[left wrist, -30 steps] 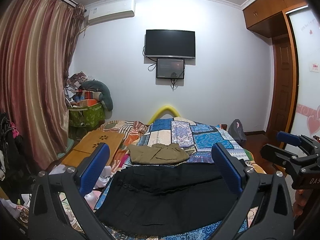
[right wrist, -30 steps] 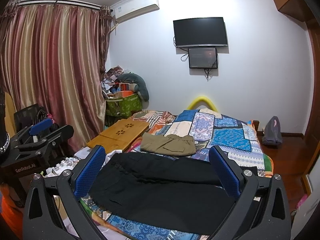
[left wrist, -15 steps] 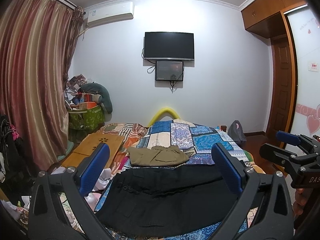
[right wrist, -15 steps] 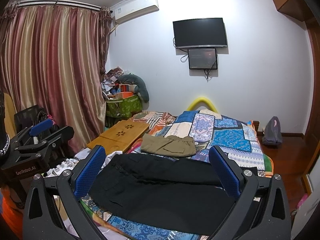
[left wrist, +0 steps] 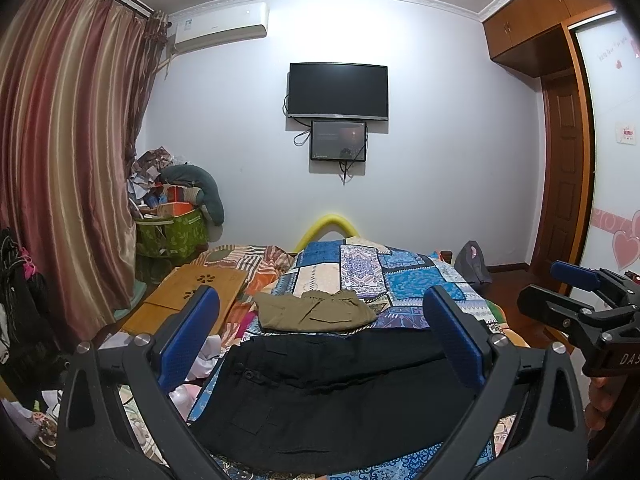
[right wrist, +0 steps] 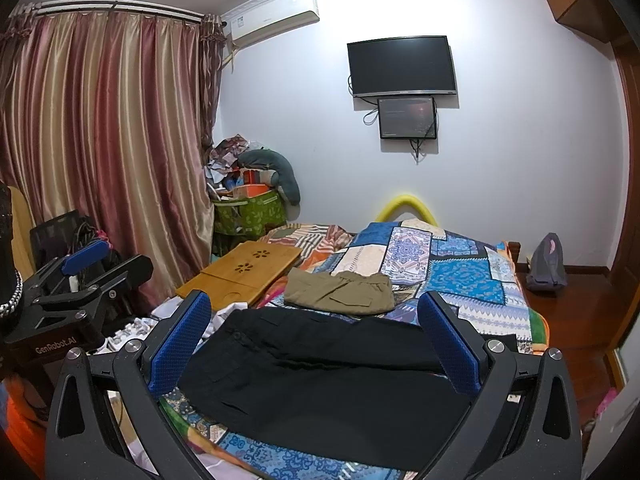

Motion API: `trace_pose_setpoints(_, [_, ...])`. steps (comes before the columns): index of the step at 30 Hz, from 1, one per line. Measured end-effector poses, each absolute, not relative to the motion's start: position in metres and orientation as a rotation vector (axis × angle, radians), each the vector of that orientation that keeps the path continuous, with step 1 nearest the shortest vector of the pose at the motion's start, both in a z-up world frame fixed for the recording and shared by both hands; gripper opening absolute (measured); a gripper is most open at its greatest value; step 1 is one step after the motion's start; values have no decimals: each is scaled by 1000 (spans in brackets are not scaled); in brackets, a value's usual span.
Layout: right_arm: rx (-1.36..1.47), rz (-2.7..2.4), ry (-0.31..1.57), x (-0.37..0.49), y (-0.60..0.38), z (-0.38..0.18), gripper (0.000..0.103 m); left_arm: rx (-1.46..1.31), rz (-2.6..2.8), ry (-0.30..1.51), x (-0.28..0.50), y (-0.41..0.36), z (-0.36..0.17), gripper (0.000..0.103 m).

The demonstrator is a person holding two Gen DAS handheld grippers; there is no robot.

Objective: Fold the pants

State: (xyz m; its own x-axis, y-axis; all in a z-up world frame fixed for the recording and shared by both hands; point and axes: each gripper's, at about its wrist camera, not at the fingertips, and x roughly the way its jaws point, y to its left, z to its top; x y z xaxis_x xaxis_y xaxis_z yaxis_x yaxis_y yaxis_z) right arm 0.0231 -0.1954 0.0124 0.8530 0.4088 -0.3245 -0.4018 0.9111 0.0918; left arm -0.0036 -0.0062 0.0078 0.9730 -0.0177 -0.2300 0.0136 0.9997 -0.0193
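Black pants [left wrist: 332,396] [right wrist: 320,384] lie spread flat across the near end of the bed, waistband to the left. Behind them rests a folded olive-brown pair [left wrist: 312,314] [right wrist: 340,292]. My left gripper [left wrist: 320,320] hovers open above the black pants, its blue pads wide apart and holding nothing. My right gripper [right wrist: 316,324] is likewise open and empty over the same pants. Each gripper also shows in the other's view: the right gripper [left wrist: 580,300] at the right edge, the left gripper [right wrist: 88,276] at the left edge.
The bed carries a blue patchwork quilt [left wrist: 404,276] [right wrist: 460,276]. A bamboo lap table [left wrist: 188,296] [right wrist: 244,272] sits at its left side, with a green box of clutter [right wrist: 248,212] and curtains [left wrist: 60,160] beyond. A grey bag [right wrist: 546,260] stands on the wooden floor at right.
Both views have shifted only slightly; the left gripper tilts a little higher. Both stay open and the pants lie unmoved.
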Motion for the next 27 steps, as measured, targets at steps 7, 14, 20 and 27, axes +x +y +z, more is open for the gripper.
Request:
trace_pose_setpoints(7, [21,427,350,23,-196,11,103,-18,-16,232,-1,-7,6,103])
trace_pose_setpoints(14, [21,424,356,25,-195,9,103,-16,-18,240,1,-6,3,103])
trace_pose_setpoints(20, [22,417,374,33,-196,2,103,-17,-14,254,11,-4,-3,103])
trace_pose_setpoints(27, [20,401,442,63,-202,-17,103,5,32,276,44,3,-17,103])
